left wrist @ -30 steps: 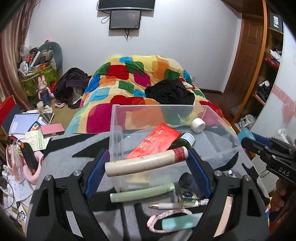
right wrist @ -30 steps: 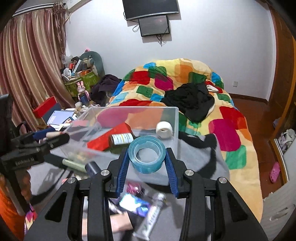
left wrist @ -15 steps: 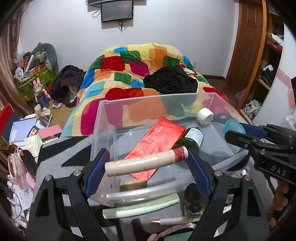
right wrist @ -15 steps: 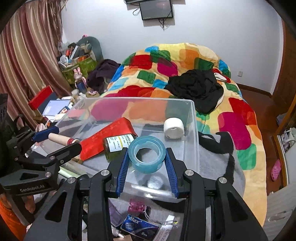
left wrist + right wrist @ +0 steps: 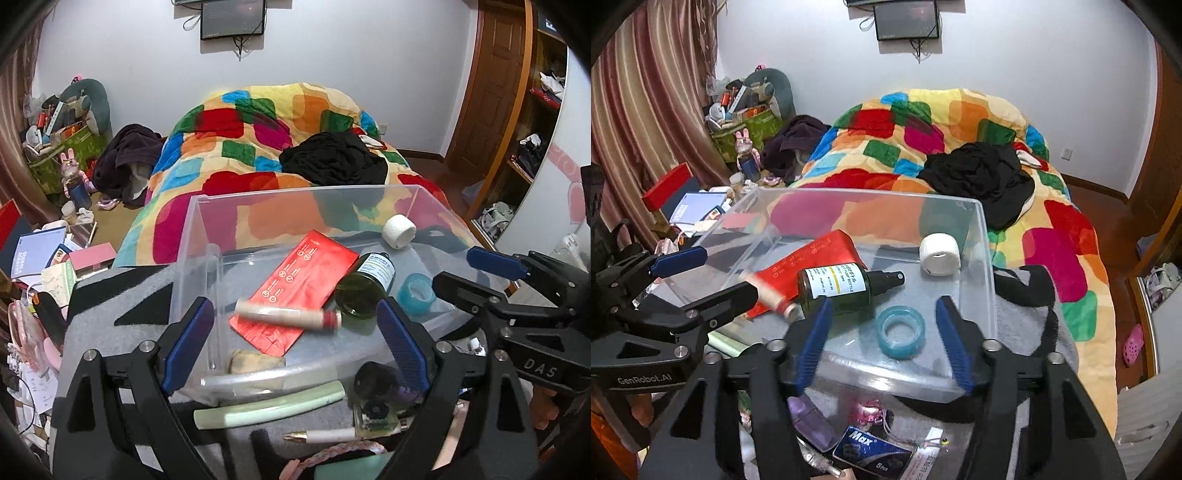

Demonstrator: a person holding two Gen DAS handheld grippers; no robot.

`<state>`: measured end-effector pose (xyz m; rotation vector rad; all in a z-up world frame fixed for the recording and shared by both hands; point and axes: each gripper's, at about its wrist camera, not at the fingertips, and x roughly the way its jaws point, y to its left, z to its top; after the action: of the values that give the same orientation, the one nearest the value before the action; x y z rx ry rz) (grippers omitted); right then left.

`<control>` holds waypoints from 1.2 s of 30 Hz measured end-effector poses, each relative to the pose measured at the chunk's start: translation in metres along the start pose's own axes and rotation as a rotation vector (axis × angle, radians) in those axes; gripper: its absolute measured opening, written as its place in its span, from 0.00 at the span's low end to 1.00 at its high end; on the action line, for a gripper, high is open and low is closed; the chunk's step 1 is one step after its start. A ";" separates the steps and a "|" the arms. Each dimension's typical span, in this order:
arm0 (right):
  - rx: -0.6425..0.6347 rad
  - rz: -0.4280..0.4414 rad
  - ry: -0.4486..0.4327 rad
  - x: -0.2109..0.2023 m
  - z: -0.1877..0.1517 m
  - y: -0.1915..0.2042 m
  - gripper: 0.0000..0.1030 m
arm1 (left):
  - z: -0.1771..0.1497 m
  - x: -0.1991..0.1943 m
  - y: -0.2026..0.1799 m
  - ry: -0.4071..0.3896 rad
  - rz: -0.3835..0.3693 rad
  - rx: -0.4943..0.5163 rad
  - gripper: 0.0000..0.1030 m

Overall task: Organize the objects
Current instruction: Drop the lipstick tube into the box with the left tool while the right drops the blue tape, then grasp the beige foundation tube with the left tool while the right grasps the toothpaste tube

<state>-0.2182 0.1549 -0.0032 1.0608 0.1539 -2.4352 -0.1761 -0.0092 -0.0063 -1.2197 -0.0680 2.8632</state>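
Just beyond the right hand-held gripper (image 5: pixel 882 341) one blue tape ring (image 5: pixel 901 331) lies free in the one clear bin (image 5: pixel 986 258); its jaws are opening, empty. The left hand-held gripper (image 5: pixel 291 338) is opening wide; one beige tube (image 5: pixel 288 317) lies loose ahead. Farther: one green bottle (image 5: pixel 834 288), one red packet (image 5: pixel 306 277), one white roll (image 5: pixel 940 254).

Ahead of me lies a bed under a patchwork quilt (image 5: pixel 266 147) with a black garment (image 5: pixel 332 162) heaped on it. A dark screen (image 5: pixel 907 18) hangs on the white wall. To my left — striped curtains (image 5: pixel 646 110), a green basket (image 5: pixel 753 129) of clutter, dark clothes (image 5: pixel 125 162) on the floor. To my right, a wooden door (image 5: pixel 491 85).
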 end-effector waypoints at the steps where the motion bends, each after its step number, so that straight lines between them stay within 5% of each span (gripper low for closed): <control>1: -0.001 -0.001 -0.008 -0.004 -0.001 0.001 0.54 | -0.001 -0.003 -0.001 -0.004 0.000 0.005 0.88; 7: -0.002 0.010 -0.059 -0.032 -0.008 -0.002 0.66 | -0.013 -0.028 -0.009 -0.047 -0.006 0.035 0.93; 14: 0.006 -0.025 -0.086 -0.060 -0.029 -0.017 0.67 | -0.041 -0.046 -0.020 -0.032 -0.024 0.086 0.93; 29: 0.090 0.027 0.101 -0.033 -0.096 -0.036 0.66 | -0.110 -0.054 -0.043 0.065 -0.120 0.110 0.93; 36: 0.080 -0.008 0.106 -0.030 -0.107 -0.036 0.43 | -0.123 -0.053 -0.050 0.083 -0.195 0.077 0.93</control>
<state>-0.1469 0.2280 -0.0587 1.2274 0.0967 -2.4104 -0.0501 0.0418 -0.0505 -1.2413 -0.0695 2.6215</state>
